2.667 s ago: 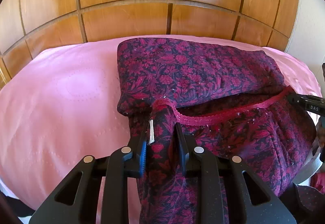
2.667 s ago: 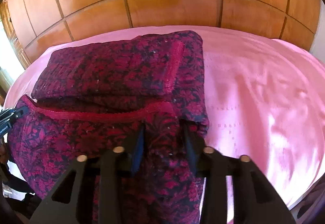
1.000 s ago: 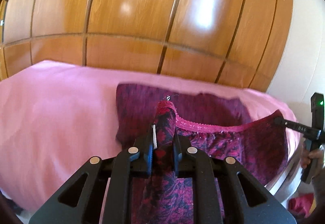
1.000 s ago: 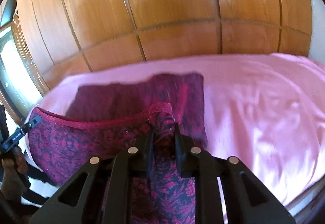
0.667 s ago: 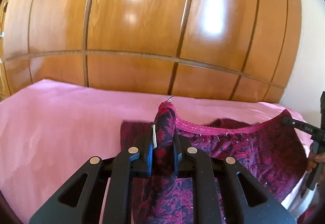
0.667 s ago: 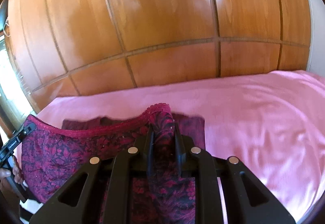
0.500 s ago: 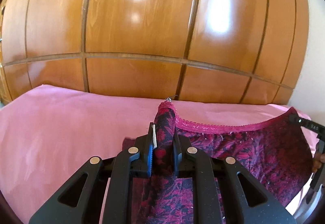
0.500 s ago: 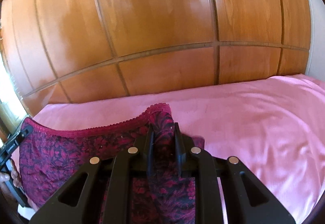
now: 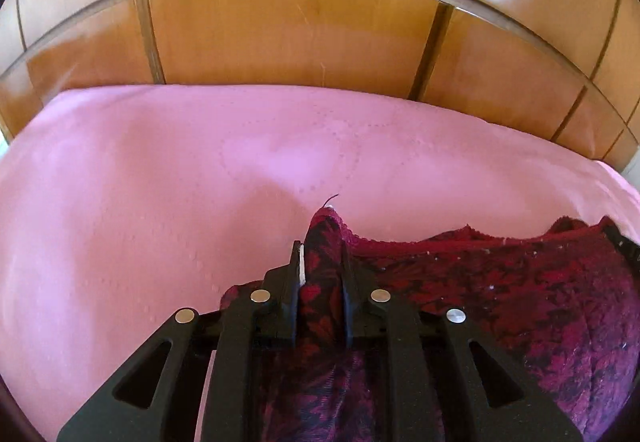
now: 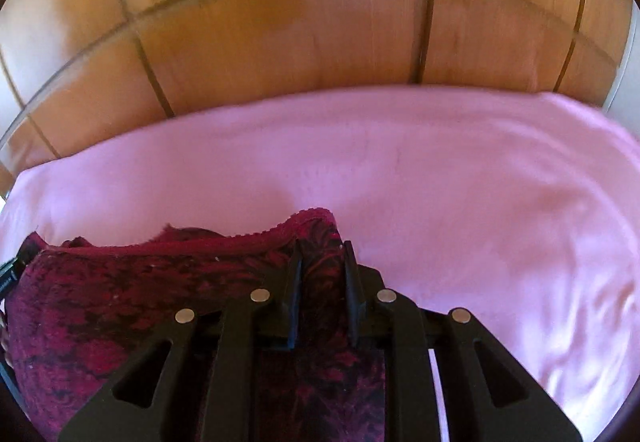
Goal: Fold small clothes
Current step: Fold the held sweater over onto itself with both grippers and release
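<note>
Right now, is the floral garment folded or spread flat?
Folded over: the floral garment lies doubled, its lace-trimmed edge stretched between the left claw and the right claw.

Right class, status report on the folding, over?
Left tongs and right tongs jaws just easing open, floral garment still between both. Trimmed edge carried over pink sheet. Nothing in the way.

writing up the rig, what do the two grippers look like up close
Both are matte black plastic. The left gripper and right gripper each have two flat, narrow fingers on angular bodies with triangular cutouts and four round silver studs. No cables, sleeves or hands show.
</note>
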The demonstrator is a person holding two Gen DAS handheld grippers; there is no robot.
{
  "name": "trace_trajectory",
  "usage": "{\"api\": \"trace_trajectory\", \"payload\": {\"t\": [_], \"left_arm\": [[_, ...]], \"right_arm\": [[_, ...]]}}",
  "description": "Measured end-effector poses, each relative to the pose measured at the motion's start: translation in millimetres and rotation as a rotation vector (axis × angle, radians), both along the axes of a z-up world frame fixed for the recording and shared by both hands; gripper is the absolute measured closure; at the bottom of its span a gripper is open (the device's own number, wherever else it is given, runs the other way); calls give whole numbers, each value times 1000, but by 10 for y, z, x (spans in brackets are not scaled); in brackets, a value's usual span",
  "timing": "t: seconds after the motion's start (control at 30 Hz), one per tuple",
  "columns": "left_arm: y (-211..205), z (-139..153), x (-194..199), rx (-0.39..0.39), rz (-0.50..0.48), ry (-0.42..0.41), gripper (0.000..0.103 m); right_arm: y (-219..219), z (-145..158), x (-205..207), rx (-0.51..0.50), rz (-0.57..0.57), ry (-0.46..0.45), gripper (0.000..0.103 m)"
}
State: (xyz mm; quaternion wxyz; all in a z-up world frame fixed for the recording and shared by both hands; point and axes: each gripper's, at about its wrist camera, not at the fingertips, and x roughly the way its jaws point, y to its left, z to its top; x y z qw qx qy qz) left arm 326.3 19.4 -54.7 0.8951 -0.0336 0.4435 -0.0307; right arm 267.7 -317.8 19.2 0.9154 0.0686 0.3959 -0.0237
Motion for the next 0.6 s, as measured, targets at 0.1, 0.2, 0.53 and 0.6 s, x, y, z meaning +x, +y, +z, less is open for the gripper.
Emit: {"api": "trace_trajectory", "payload": {"t": [0.1,0.2,0.53,0.6], "left_arm": [[57,103,-77,-41,-9,-13,75],[269,263,-311,-140,4,-58,65],[657,175,-1836,-306,-87,-96,61],[704,90,-2084,-360,-75,-88,45]], "right_arm": [[-23,91,-64,20,27,-5,71],[-149,205,-330,84,39,-52,59],[-565,63,-1737,325,161,-93,58],[-586,-40,-2007,332,169,-77,58]]}}
